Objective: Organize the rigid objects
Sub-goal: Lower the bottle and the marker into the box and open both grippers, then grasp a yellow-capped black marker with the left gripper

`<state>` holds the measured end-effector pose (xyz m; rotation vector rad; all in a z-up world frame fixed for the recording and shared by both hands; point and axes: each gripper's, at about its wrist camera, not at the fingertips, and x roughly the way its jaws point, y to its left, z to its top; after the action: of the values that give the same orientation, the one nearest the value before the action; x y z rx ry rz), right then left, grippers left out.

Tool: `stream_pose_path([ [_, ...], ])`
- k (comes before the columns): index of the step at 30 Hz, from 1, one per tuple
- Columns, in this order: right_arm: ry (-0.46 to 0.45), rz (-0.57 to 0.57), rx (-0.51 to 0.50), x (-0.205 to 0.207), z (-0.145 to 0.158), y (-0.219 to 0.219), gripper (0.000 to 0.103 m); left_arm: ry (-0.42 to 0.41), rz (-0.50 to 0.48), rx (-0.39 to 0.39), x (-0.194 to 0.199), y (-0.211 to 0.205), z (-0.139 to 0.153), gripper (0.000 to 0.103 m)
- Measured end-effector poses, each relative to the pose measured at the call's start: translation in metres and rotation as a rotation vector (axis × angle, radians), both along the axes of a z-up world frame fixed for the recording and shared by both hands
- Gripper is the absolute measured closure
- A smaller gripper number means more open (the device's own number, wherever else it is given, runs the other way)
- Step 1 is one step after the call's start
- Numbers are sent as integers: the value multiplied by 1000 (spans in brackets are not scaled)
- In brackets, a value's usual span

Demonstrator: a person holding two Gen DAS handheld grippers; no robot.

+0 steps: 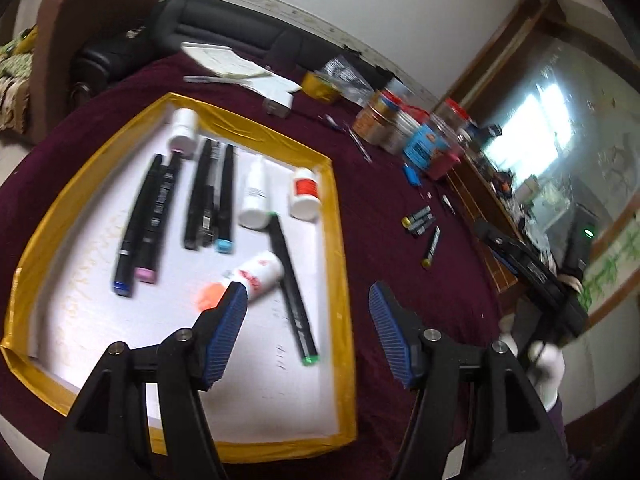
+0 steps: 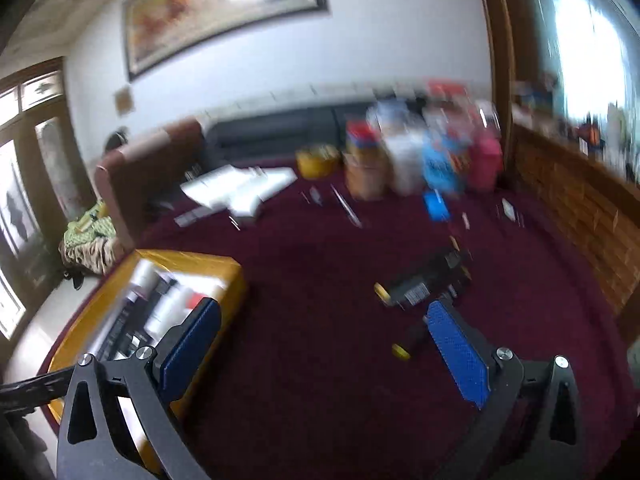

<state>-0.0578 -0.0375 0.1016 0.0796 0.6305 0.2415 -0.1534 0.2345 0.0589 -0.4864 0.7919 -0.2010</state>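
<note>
A white tray with a yellow taped rim [image 1: 338,240] holds several black markers [image 1: 138,216], a green-tipped marker [image 1: 294,288] and small white bottles [image 1: 260,274]. My left gripper [image 1: 306,300] is open and empty above the tray's right side, its left pad just over the red-labelled bottle. Several black batteries with yellow ends [image 1: 418,220] lie on the maroon cloth right of the tray. In the blurred right wrist view my right gripper [image 2: 324,320] is open and empty above the cloth, with the batteries [image 2: 424,284] just ahead and one [image 2: 404,346] beside its right pad. The tray also shows in the right wrist view [image 2: 216,276] at left.
Jars, cans and a blue box [image 1: 420,136] stand at the far edge of the table, with a yellow tape roll [image 1: 320,86] and papers [image 1: 240,68]. A dark sofa [image 1: 208,20] is behind. A wooden ledge [image 2: 580,216] runs along the right.
</note>
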Motion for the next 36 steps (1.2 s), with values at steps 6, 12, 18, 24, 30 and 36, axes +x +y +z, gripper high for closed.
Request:
stream_pose_path([
  [6,93,-169,7,32,-28,-75,2,-5,-69,62,6,-38,6,40],
  [12,185,-297,139,76,-51,-144,2,18,-182,107,18,-86,11,41],
  [18,168,-360,221,108,-65,-186,2,21,-266,149,48,-136,30,41],
  [24,145,-327,330,103,-75,-207,2,-32,-312,230,132,-195,32,41],
  [30,138,-323,347,102,-73,-212,2,17,-395,371,228,-249,-2,67],
  [36,134,-314,341,108,-73,-211,2,70,-441,374,274,-273,-32,67],
])
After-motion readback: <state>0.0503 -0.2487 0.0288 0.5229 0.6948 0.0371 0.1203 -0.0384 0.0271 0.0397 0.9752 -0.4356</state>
